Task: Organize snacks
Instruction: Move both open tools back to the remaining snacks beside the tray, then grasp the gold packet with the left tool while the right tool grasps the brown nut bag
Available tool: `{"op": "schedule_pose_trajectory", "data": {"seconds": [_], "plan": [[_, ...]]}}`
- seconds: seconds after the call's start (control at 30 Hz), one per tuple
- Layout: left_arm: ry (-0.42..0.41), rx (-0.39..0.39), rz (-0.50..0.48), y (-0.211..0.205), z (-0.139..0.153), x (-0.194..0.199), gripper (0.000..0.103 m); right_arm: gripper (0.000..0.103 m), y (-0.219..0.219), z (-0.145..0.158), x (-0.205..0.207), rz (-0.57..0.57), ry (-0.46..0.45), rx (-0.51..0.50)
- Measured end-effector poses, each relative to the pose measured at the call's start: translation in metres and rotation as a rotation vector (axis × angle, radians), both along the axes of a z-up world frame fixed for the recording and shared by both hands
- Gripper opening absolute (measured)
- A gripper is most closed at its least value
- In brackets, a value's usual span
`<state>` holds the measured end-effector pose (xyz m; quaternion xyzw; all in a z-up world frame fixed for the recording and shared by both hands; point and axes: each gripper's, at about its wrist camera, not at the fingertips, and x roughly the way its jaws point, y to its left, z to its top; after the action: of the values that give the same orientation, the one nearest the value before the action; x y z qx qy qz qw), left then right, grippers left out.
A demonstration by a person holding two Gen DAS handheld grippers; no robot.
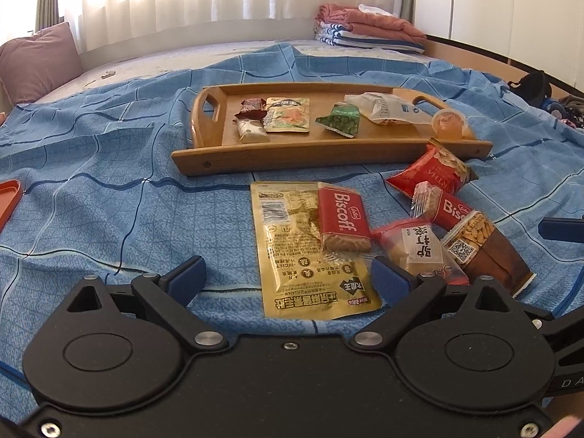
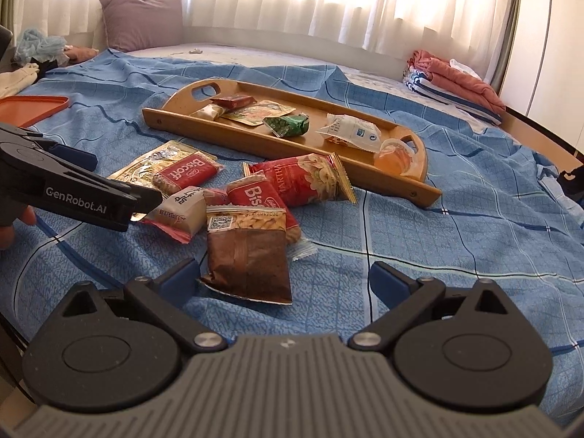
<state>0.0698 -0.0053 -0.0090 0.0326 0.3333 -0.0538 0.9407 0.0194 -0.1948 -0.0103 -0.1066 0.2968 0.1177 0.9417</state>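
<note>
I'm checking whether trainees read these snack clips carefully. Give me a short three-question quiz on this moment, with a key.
1. True or false: the green packet lies on the blue bedsheet, outside the wooden tray.
2. Which item lies on top of the gold packet? A) a Biscoff biscuit B) the jelly cup C) the red Martha packet
3. Are the left gripper and right gripper holding anything?

Key
1. False: it lies inside the tray.
2. A
3. No. Both have their fingers spread open and empty, low over the pile of loose snacks; the brown peanut packet lies just ahead of the right one.
</note>
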Motion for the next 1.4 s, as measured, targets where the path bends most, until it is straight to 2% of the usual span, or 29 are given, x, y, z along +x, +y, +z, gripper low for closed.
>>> {"op": "schedule_pose_trajectory", "data": {"seconds": [0.07,0.27,0.33,0.4,0.43,0.47,0.67,0.8,0.93,0.97,1.17,1.4], "plan": [[-0.008,0.017,0.012,-0.005,-0.002,0.005,0.099,0.100,-0.002,-0.002,0.003,-0.018,0.014,0.029],[-0.001,0.002,0.034,-0.010,-0.003,0.014,0.099,0.098,-0.002,-0.008,0.008,-0.057,0.031,0.082],[-0.003,-0.001,0.036,-0.011,-0.002,0.015,0.097,0.098,0.000,-0.009,0.009,-0.067,0.028,0.087],[-0.016,-0.008,0.022,-0.012,-0.001,0.012,0.084,0.099,0.003,-0.010,0.009,-0.079,0.024,0.091],[-0.028,-0.008,0.015,-0.012,0.000,0.010,0.069,0.099,0.004,-0.011,0.009,-0.084,0.021,0.091],[-0.042,0.004,0.021,-0.014,0.001,0.006,0.060,0.099,0.004,-0.011,0.008,-0.087,0.018,0.091],[-0.050,-0.033,0.061,0.004,0.005,-0.010,0.050,0.098,0.003,-0.012,0.008,-0.076,0.015,0.088],[-0.058,0.022,0.096,0.017,0.007,-0.018,0.053,0.099,0.004,-0.011,0.010,-0.066,0.020,0.082],[-0.056,0.070,0.137,0.024,0.009,-0.019,0.075,0.099,0.004,-0.011,0.010,-0.067,0.019,0.079],[-0.062,0.085,0.139,0.023,0.009,-0.019,0.077,0.099,0.005,-0.012,0.010,-0.065,0.021,0.078],[-0.045,0.045,0.098,0.012,0.007,-0.008,0.079,0.100,0.005,-0.012,0.011,-0.063,0.025,0.075],[-0.045,0.041,0.065,-0.002,-0.004,0.007,0.081,0.100,0.005,-0.013,0.011,-0.062,0.021,0.075]]}}
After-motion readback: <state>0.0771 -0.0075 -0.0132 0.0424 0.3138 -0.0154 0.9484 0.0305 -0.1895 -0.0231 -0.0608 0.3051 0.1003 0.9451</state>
